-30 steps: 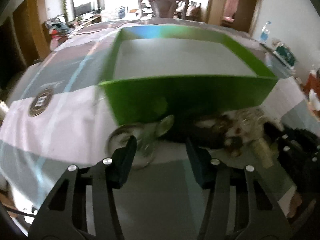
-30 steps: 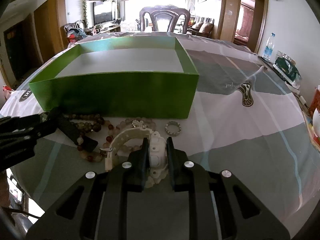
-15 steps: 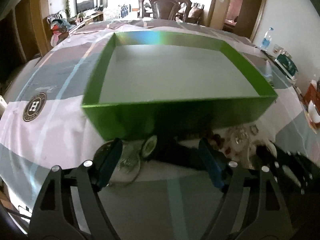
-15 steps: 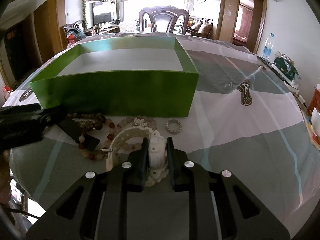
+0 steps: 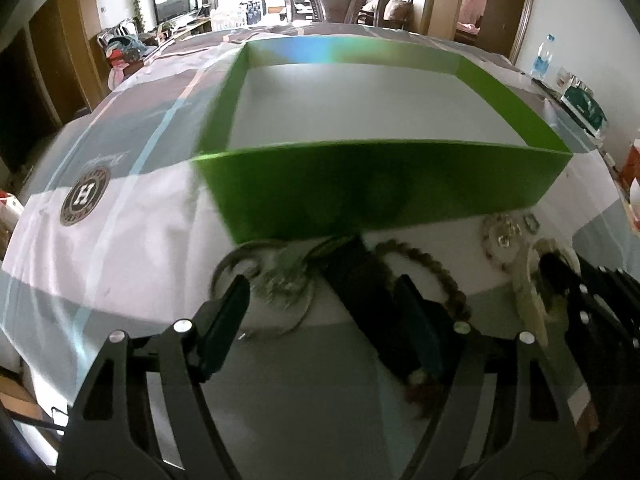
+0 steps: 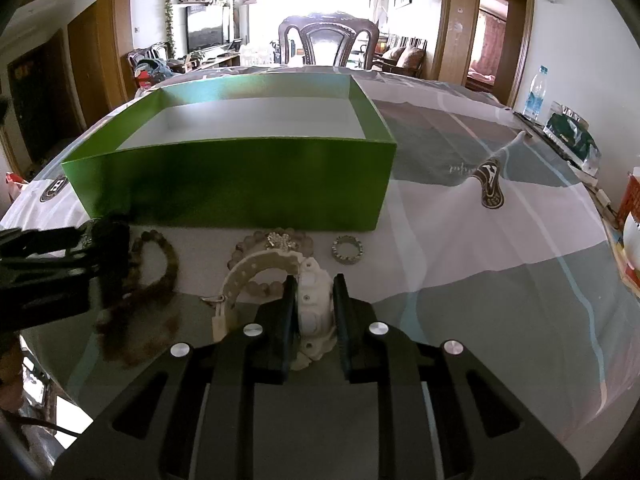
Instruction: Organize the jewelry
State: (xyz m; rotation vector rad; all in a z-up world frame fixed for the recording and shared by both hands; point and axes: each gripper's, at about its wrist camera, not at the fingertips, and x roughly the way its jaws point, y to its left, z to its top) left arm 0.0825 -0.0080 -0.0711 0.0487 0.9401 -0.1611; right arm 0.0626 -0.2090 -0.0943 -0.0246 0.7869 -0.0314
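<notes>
An open green box (image 5: 380, 196) (image 6: 240, 184) stands on the table with jewelry lying in front of it. My right gripper (image 6: 314, 292) is shut on a white watch (image 6: 312, 312) resting on the cloth. Near it lie a pale bead bracelet (image 6: 276, 240) and a small silver ring (image 6: 347, 250). My left gripper (image 5: 324, 292) is open over a silver bangle (image 5: 264, 276) and a black strap (image 5: 368, 300), with a brown bead bracelet (image 5: 436, 272) beside them. The left gripper also shows at the left edge of the right wrist view (image 6: 72, 256).
A patterned cloth (image 6: 500, 260) covers the table. A dark wooden chair (image 6: 328, 44) stands behind the far edge. A water bottle (image 6: 535, 94) and a packet stand on a ledge at the right.
My left gripper has opened wider and shifted right along the box front, now over the black strap. The right gripper has stayed shut on the white watch.
</notes>
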